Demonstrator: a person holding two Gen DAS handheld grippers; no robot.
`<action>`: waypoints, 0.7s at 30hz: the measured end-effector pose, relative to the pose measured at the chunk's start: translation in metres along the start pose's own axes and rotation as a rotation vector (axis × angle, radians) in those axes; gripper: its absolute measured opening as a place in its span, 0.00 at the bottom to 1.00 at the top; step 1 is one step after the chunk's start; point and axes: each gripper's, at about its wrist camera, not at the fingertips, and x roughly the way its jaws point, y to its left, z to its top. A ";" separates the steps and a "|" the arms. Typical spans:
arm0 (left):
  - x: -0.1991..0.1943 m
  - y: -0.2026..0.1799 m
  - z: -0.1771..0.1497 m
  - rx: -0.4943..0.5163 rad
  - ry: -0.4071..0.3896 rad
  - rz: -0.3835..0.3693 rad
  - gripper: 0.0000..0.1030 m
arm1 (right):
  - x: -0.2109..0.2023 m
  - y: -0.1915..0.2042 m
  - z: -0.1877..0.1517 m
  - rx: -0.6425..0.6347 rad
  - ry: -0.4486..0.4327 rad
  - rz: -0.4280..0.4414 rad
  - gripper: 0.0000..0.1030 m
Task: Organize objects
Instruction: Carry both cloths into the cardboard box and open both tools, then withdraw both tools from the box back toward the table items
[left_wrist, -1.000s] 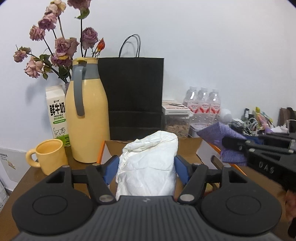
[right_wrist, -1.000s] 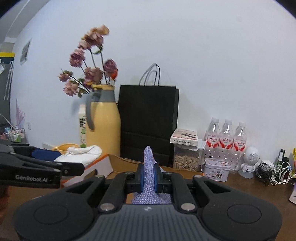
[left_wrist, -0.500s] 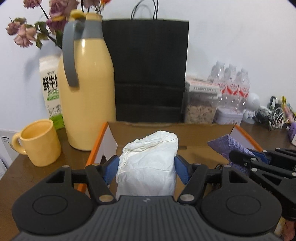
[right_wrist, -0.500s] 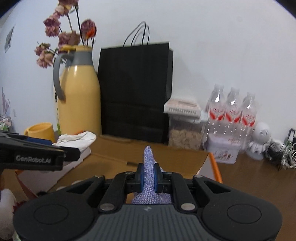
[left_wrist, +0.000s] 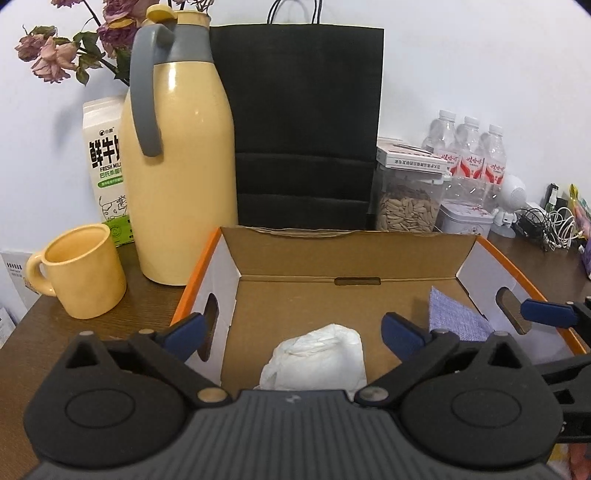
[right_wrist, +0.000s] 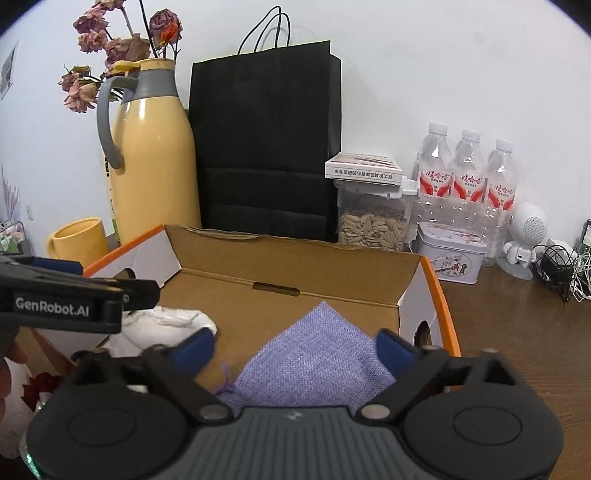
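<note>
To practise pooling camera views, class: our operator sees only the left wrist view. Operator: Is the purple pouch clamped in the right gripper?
Observer: No. The right gripper's jaws are opening; the purple pouch lies flat between them on the cardboard box's floor.
Operator: How is it lying?
Observer: Like a diamond, with one corner towards the far wall. A drawstring shows at its near left corner.
</note>
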 end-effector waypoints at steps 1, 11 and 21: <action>-0.001 0.000 0.000 -0.002 -0.002 0.001 1.00 | 0.000 0.000 0.001 0.002 0.000 0.001 0.96; -0.027 0.001 0.005 -0.014 -0.057 -0.033 1.00 | -0.020 0.002 0.006 -0.009 -0.037 0.002 0.99; -0.073 0.017 0.000 -0.032 -0.131 -0.047 1.00 | -0.068 -0.006 0.006 -0.013 -0.112 -0.019 1.00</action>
